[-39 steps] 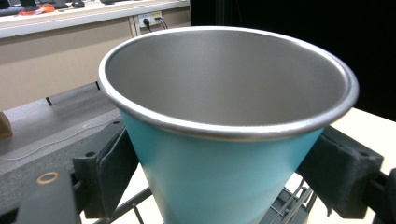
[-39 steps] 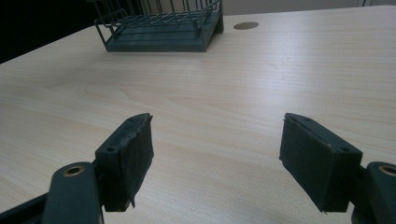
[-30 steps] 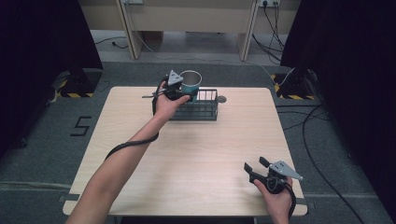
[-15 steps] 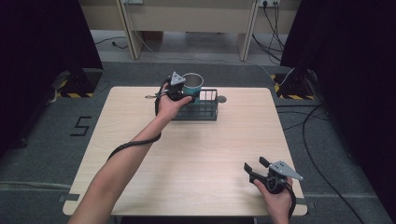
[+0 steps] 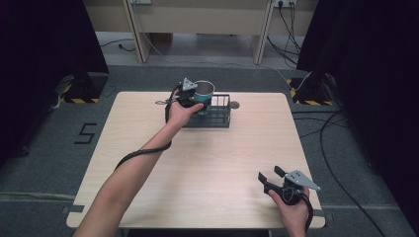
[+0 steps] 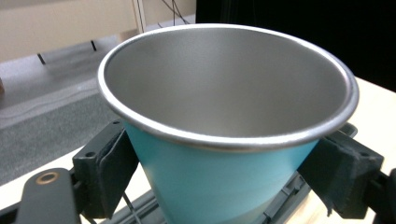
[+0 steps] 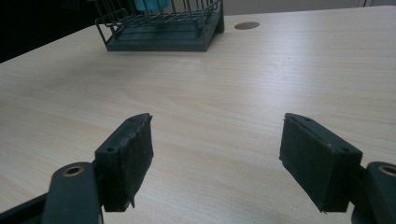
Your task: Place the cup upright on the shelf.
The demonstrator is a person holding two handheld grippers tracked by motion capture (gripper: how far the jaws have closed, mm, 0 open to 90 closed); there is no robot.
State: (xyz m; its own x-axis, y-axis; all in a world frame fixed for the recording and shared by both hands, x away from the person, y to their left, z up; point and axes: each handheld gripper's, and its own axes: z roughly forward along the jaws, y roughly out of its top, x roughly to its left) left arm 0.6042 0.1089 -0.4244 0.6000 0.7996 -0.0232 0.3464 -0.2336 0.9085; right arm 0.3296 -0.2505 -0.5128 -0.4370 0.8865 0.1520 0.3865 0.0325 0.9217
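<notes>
A teal cup with a bare metal inside stands upright at the left end of a dark wire rack at the table's far middle. My left gripper is shut on the cup. In the left gripper view both pads press the cup's teal wall below the rim, with the rack just under it. Whether the cup rests on the rack I cannot tell. My right gripper stands open near the front right corner; in the right gripper view it holds nothing, low over the table.
The light wooden table has a round cable hole just right of the rack. The right gripper view shows the rack far ahead, with the cup's teal base inside it. Cables and dark stands lie on the floor around.
My left gripper has shifted the cup slightly right and down over the rack's left end. The right gripper has not moved.
</notes>
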